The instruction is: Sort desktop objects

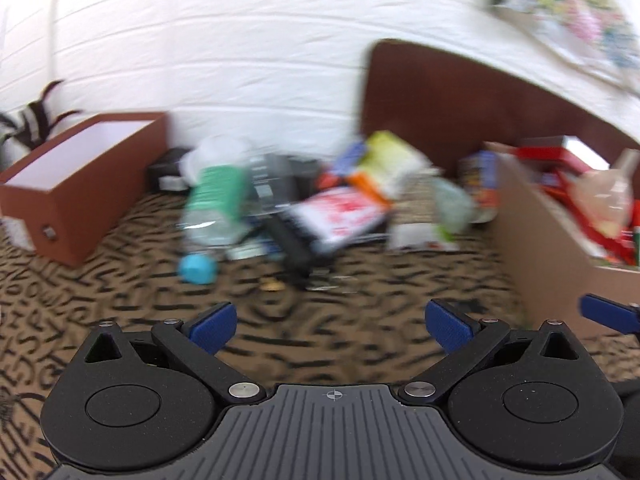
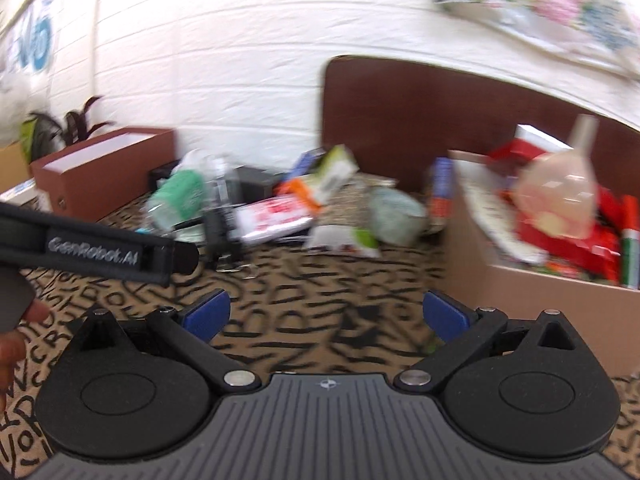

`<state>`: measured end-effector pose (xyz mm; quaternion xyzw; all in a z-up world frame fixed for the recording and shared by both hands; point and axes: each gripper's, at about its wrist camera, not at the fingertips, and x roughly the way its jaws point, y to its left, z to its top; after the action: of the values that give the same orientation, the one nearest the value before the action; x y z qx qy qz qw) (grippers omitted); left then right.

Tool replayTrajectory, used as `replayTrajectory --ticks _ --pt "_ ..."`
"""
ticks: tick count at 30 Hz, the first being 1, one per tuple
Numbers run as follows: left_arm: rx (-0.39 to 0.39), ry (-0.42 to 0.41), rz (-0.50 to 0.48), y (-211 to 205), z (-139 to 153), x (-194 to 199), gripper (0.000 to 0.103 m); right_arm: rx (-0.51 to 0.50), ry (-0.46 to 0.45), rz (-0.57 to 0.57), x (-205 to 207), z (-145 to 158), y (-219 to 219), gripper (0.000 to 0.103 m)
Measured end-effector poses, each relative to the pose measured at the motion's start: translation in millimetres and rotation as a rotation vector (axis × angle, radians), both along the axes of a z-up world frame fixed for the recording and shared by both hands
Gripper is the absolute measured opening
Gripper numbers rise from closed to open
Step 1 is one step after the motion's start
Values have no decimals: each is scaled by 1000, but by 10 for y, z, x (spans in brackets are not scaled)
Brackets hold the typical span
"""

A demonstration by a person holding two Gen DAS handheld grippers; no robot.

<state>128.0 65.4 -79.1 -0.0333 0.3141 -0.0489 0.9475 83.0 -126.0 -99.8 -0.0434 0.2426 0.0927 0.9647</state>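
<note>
Both views are blurred by motion. A heap of loose objects lies against the white wall: a clear bottle with a green label (image 1: pixel 214 204) (image 2: pixel 178 198), a blue cap (image 1: pixel 197 269), a red-and-white packet (image 1: pixel 340 214) (image 2: pixel 276 216), a yellow-green packet (image 1: pixel 394 160) and a black bar-shaped item (image 1: pixel 294 248). My left gripper (image 1: pixel 330 326) hangs open over the patterned cloth, well short of the heap, nothing between its blue pads. My right gripper (image 2: pixel 326 316) also stands open and empty. The left gripper's body (image 2: pixel 100 250) crosses the right wrist view at the left.
A brown box with a white inside (image 1: pixel 80 184) (image 2: pixel 104 164) stands at the left. A cardboard box (image 1: pixel 560 240) (image 2: pixel 520 280) at the right holds red packets and a clear funnel (image 2: pixel 560 192). A brown board (image 1: pixel 440 100) leans on the wall. A plant (image 1: pixel 32 120) is far left.
</note>
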Motion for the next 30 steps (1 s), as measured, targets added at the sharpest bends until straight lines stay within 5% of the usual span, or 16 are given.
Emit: replayTrajectory --ticks 4,12,19,23,28,29,30 --pt "2 32 43 292 -150 267 103 2 29 53 249 -120 272 96" --pt "-60 92 8 389 -338 893 84 3 156 146 886 -430 642 56" --pt "-123 116 1 407 -404 1349 83 38 153 177 1228 -475 753 53" --pt "-124 144 -45 368 -460 1525 61 69 158 186 1407 -524 794 53" --pt "-139 151 -7 430 -574 1659 66 137 187 195 1609 -609 819 54" --pt "-154 157 -12 457 -582 1678 60 146 190 200 1635 -627 822 54" --pt "-179 165 -25 485 -586 1691 42 158 192 201 1660 -640 823 52"
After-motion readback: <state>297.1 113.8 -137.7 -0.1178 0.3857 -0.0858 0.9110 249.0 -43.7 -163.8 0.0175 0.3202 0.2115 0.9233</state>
